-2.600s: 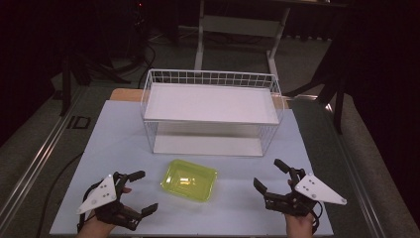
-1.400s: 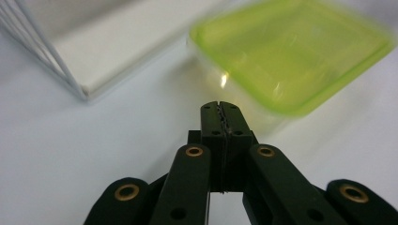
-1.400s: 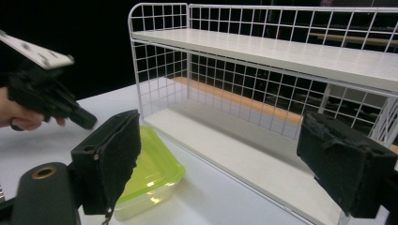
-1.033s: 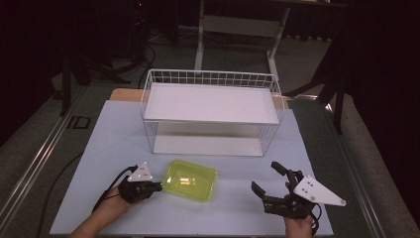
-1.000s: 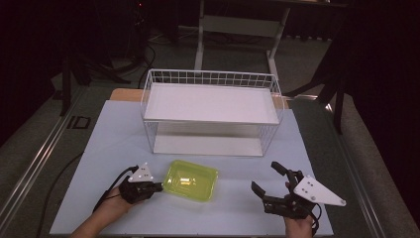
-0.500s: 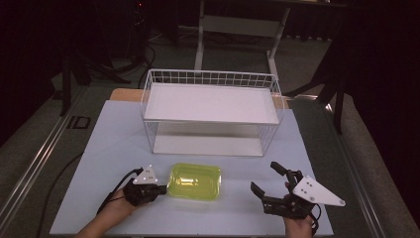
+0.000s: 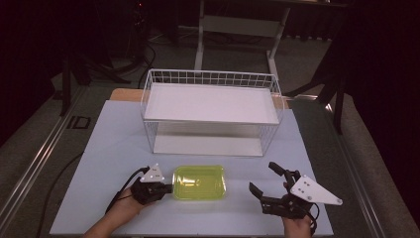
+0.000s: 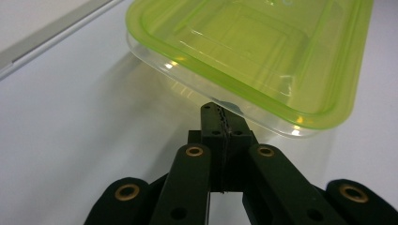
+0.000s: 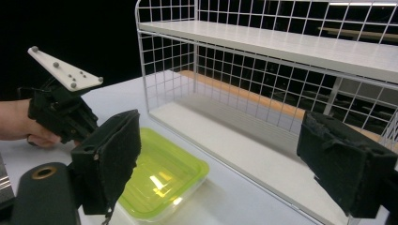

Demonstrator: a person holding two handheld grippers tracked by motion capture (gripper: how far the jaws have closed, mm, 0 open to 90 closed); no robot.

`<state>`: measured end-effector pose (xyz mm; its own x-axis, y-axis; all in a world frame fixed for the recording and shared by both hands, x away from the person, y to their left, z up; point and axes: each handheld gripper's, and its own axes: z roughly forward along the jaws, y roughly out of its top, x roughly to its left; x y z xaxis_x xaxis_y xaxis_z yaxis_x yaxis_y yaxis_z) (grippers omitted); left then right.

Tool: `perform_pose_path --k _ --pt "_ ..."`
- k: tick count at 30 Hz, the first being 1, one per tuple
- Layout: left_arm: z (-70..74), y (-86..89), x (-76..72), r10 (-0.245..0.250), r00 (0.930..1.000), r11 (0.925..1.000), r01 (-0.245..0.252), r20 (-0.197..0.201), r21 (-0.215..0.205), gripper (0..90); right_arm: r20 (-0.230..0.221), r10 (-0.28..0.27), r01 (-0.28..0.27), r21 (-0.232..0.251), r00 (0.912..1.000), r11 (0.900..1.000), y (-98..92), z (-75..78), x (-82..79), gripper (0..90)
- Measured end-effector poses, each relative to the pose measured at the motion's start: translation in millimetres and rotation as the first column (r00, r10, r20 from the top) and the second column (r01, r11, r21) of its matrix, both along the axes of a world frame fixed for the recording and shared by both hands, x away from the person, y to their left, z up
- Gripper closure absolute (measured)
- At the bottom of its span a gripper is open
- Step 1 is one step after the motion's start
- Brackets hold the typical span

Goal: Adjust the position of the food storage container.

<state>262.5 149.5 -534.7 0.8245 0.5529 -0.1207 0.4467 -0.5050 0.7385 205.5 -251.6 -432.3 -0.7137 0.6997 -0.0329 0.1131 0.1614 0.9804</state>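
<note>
Item: lidded green container [image 7: 199, 182], lying on table [image 7: 99, 148] in front of wire rack [image 7: 210, 111].
Left gripper [image 7: 166, 188]: jaws together, tips touching container's left end, likely nudging or pinching rim.
Right gripper [image 7: 270, 181]: jaws apart, waiting empty.
Next: securing grip, lifting toward rack.

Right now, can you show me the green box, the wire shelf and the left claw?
green box [image 7: 199, 181], high view, middle of its lid.
wire shelf [image 7: 210, 102], high view, its white top board.
left claw [image 8: 219, 123], left gripper view, its shut tips.
</note>
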Motion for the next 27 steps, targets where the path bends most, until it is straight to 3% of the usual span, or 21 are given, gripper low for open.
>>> perform_pose_path --k 18,24,27 --pt "-2.0 -34.1 17.1 -0.034 0.9994 0.9991 0.034 0.005 -0.026 90.0 -0.012 0.028 -0.028 -0.022 0.9995 0.999 0.7 -3.1 3.1 13.7" --pt "-2.0 -33.9 18.2 -0.032 0.9995 0.9988 0.032 -0.005 -0.037 90.0 -0.011 0.033 -0.033 -0.026 0.9994 0.999 1.1 -3.2 3.1 13.7" --pt "2.5 -24.8 17.2 -0.014 0.9999 0.9987 0.014 -0.001 -0.049 86.3 -0.014 0.038 -0.038 -0.036 0.9992 0.999 2.3 -3.9 3.0 13.7"
